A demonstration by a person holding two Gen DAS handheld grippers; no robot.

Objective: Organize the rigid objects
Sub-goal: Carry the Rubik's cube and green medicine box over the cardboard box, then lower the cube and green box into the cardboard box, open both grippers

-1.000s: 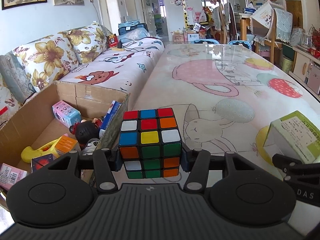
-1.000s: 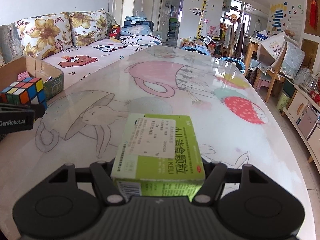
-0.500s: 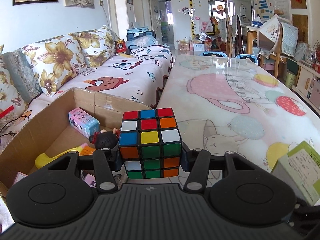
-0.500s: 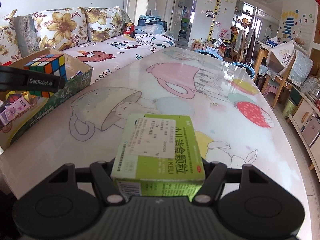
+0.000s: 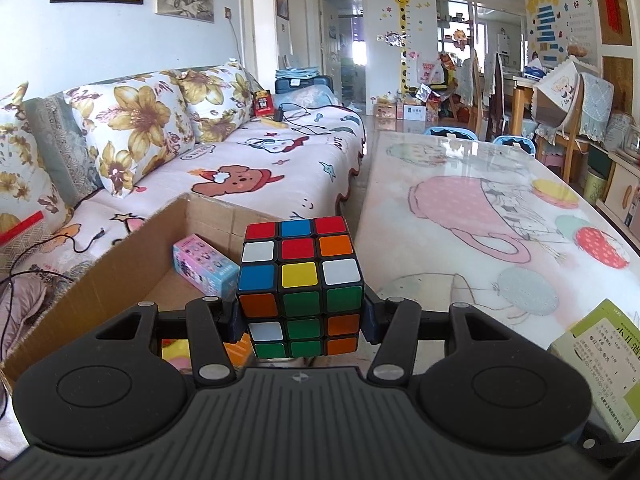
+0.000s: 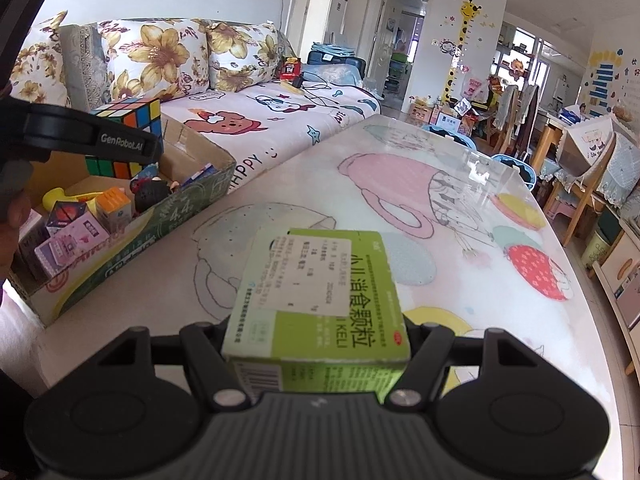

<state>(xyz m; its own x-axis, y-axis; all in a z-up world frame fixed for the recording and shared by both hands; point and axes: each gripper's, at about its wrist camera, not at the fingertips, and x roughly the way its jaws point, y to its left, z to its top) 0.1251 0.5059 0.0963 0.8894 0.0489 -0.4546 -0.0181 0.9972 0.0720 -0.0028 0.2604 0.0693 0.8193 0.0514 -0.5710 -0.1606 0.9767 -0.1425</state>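
— Two hand-held grippers are loaded, is that right?

— Yes. The left hand-held gripper (image 5: pixel 300 316) clamps a Rubik's cube (image 5: pixel 300 286) between its blue-padded fingers (image 5: pixel 236 316), gripping the cube's lower rows from either side. The cube sits level, held in the air above the open cardboard box (image 6: pixel 188 216).

— And where is that box?

— It stands at the desk's left edge, beside the sofa (image 5: pixel 248 168). From the right wrist view the left hand-held gripper reaches in from the left over the box, cube (image 6: pixel 124 136) raised above the things inside: a yellow toy (image 6: pixel 56 198), an orange carton (image 6: pixel 114 208), a black round toy (image 6: pixel 150 196) and some small pink packets (image 6: pixel 60 248). A pink and blue carton (image 5: pixel 206 266) lies against the far wall.

— The right one?

— The right hand-held gripper (image 6: pixel 316 344) is closed on a green medicine box (image 6: pixel 316 300), pinching its near end so the box points forward, roughly level, over the cartoon-printed desk (image 6: pixel 440 216). It is to the right of the cardboard box, apart from it. In the left wrist view the same green box (image 5: pixel 600 364) shows at the lower right.
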